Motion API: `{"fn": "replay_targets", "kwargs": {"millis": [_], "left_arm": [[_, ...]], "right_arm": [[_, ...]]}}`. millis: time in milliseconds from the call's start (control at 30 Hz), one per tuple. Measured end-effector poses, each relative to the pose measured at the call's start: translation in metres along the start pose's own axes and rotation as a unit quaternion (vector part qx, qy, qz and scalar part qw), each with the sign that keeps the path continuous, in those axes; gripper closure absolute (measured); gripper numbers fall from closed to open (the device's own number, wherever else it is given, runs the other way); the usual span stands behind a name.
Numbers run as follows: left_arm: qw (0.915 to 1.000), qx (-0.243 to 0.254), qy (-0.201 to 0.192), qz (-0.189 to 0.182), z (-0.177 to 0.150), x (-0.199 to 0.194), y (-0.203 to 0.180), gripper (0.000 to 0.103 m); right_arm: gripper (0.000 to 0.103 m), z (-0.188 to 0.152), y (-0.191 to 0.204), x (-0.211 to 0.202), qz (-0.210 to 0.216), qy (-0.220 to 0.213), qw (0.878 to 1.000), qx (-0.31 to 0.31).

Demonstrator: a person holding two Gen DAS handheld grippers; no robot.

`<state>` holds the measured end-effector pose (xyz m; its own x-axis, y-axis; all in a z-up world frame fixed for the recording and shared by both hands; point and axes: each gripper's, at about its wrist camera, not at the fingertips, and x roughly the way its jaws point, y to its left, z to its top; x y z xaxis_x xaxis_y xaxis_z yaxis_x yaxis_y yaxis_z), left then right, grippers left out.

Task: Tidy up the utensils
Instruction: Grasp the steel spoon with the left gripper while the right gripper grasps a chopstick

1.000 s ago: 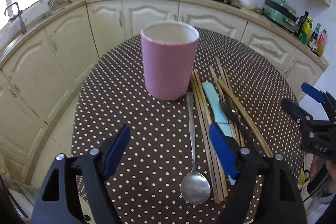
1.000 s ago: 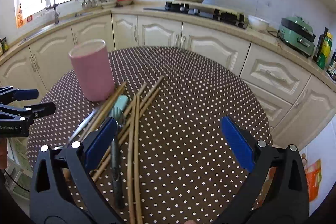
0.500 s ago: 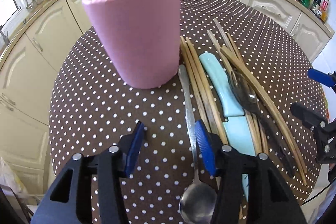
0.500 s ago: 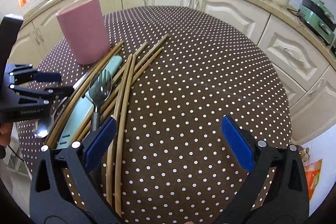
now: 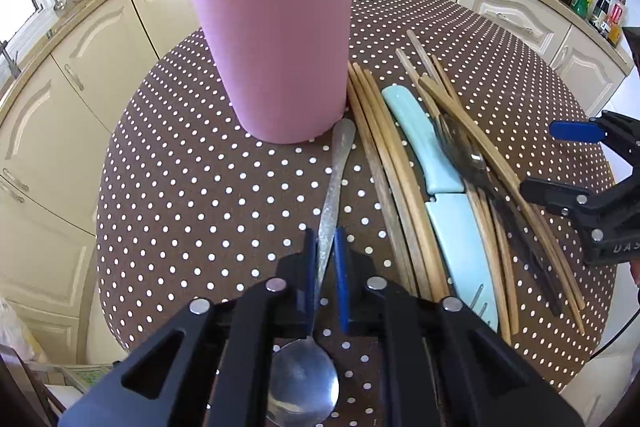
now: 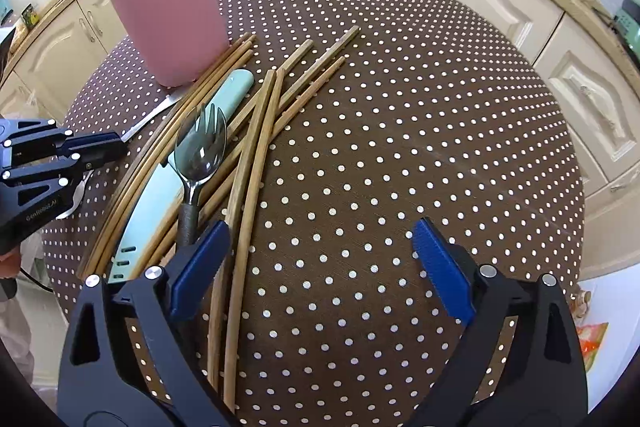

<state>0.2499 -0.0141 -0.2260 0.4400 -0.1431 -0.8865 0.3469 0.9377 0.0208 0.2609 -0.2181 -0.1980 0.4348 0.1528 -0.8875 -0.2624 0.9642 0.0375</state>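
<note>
Left wrist view has my left gripper (image 5: 325,247) low over the polka-dot tablecloth (image 5: 192,195), its jaws having just been closing and now pinched on the handle of the metal spoon (image 5: 320,291), whose bowl lies back under the gripper body. Ahead of the fingertips stands the pink utensil cup (image 5: 276,43), upright, with the spoon's handle tip just beside its base. To my right lie wooden chopsticks (image 5: 384,155), a pale blue knife (image 5: 444,203) and a dark-handled spork (image 5: 472,159). My right gripper (image 6: 320,251) hovers wide apart with nothing between the pads, its jaws having just narrowed slightly; its left finger (image 6: 200,259) sits just beside the spork's handle and the nearest chopsticks.
</note>
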Motion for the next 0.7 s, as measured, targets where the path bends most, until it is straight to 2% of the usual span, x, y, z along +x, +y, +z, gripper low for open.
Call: {"fn": "replay_targets", "kwargs": {"millis": [133,200,267,333,400,500,567,700], "left_arm": [[1.0000,0.005,0.008,0.003,0.003,0.000,0.003,0.095],[0.9999,0.008,0.008,0.005,0.004,-0.001,0.001,0.095],[0.9999,0.010,0.009,0.004,0.002,-0.002,-0.001,0.096],[0.9998,0.014,0.009,0.005,-0.002,-0.004,-0.002,0.096],[0.9999,0.014,0.009,0.004,-0.005,-0.005,-0.002,0.096],[0.9999,0.004,0.013,-0.003,-0.009,-0.008,0.001,0.096],[0.9999,0.000,0.015,-0.007,-0.014,-0.010,0.003,0.096],[0.9997,-0.009,0.020,-0.010,-0.018,-0.012,0.006,0.096]], "right_arm": [[0.020,0.013,-0.007,0.007,0.018,0.029,0.999,0.003],[0.029,0.019,-0.009,0.008,0.023,0.042,0.999,0.001],[0.045,0.024,-0.008,0.010,0.010,0.054,0.998,-0.010],[0.053,0.025,-0.007,0.015,0.020,0.073,0.997,-0.018],[0.053,0.027,-0.002,0.018,0.008,0.078,0.996,-0.032],[0.052,0.034,-0.008,0.014,0.039,0.070,0.997,-0.001],[0.052,0.037,-0.008,0.009,0.035,0.062,0.997,-0.008],[0.052,0.040,-0.005,0.014,0.042,0.073,0.996,-0.016]]}}
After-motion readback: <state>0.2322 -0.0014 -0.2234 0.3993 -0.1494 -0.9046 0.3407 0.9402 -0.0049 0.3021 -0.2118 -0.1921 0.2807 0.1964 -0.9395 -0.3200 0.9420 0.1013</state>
